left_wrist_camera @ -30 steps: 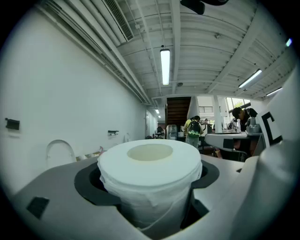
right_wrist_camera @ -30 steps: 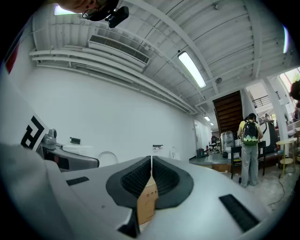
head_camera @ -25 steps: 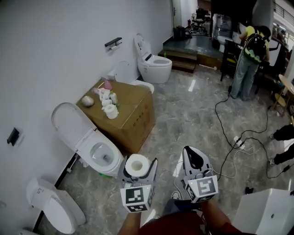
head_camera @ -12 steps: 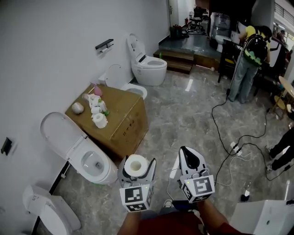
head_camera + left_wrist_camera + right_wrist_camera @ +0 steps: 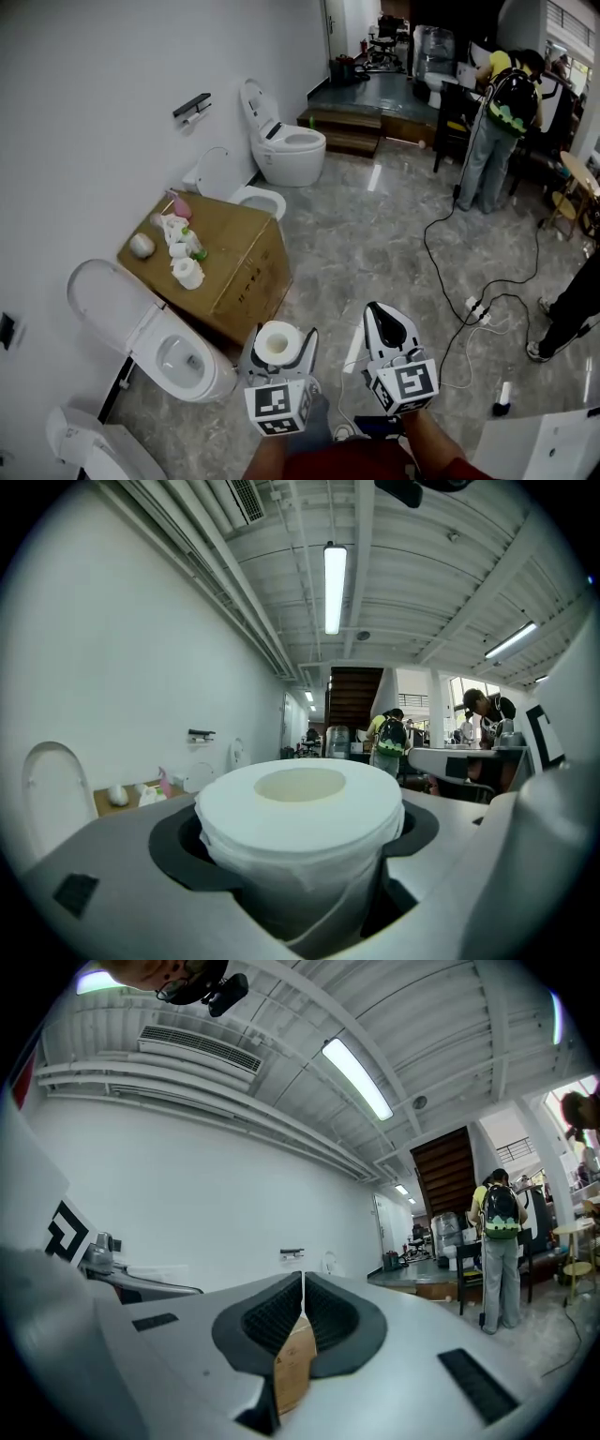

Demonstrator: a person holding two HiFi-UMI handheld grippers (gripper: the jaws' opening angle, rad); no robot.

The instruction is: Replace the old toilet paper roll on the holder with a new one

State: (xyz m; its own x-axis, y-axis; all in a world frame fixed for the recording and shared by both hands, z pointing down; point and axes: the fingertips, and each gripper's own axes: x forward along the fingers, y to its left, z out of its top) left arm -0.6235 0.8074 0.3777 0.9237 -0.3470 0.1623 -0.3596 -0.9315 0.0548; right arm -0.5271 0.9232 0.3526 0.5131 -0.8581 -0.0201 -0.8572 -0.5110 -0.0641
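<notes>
Head view: left gripper (image 5: 279, 332) holds roll (image 5: 278, 341) level beside right gripper (image 5: 382, 312).

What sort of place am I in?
Probably a sanitary-ware showroom or test workshop, not a home bathroom: several toilets along one wall, a cardboard box between them, a power strip on the floor.

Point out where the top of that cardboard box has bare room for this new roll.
Free: the cardboard box top is bare along its floor-side edge, to the right of the clutter. Crowded: the wall-side strip, where a spare roll, small bottles and a round ball sit close together.
</notes>
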